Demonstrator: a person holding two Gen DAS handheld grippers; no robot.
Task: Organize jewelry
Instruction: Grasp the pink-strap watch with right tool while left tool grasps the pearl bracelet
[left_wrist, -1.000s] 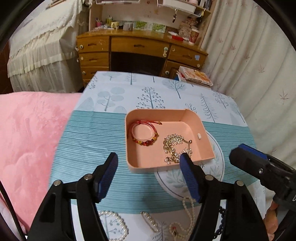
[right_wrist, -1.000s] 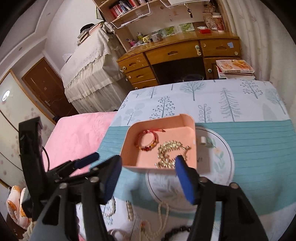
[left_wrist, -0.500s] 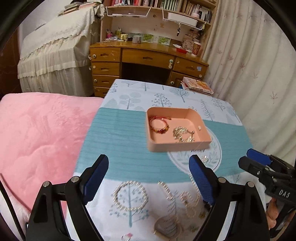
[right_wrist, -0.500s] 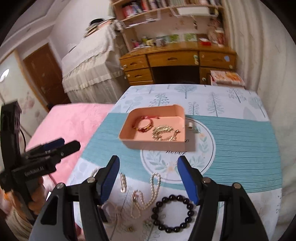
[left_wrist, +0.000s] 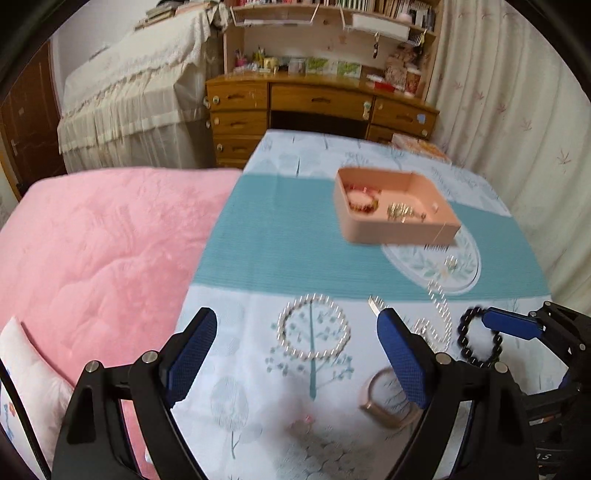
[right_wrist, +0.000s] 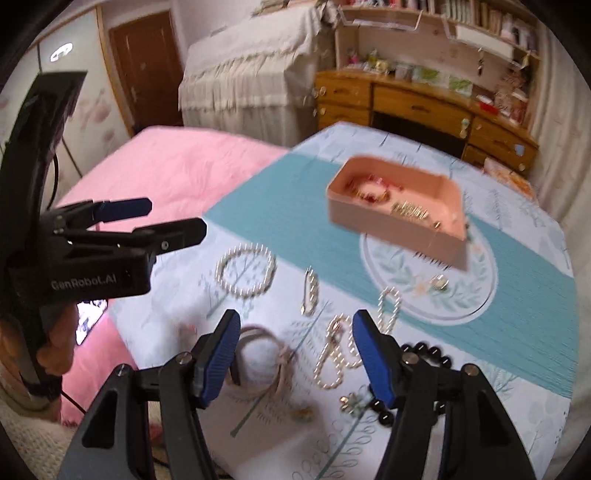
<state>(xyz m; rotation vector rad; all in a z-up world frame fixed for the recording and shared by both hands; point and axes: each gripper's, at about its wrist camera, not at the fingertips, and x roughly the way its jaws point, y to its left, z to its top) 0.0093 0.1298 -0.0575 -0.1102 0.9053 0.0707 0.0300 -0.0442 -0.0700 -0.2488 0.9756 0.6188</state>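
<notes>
Spreading across the tree-print tablecloth (left_wrist: 258, 258), loose pieces lie near both grippers, well apart from the pink tray (left_wrist: 395, 210) (it already holds a red bracelet and a gold chain). Left gripper (left_wrist: 295, 354) and right gripper (right_wrist: 295, 354) gape empty. Best descend squarely over the pearl bracelet (left_wrist: 314, 326), pinching its strand.

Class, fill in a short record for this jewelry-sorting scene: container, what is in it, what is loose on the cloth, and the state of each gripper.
Container: pink rectangular plastic tray, on the tree-print tablecloth
In tray: red beaded bracelet; gold chain piece
Loose: white pearl bracelet ring; black bead bracelet; pearl necklace strand
Left gripper: open, empty
Right gripper: open, empty
</notes>
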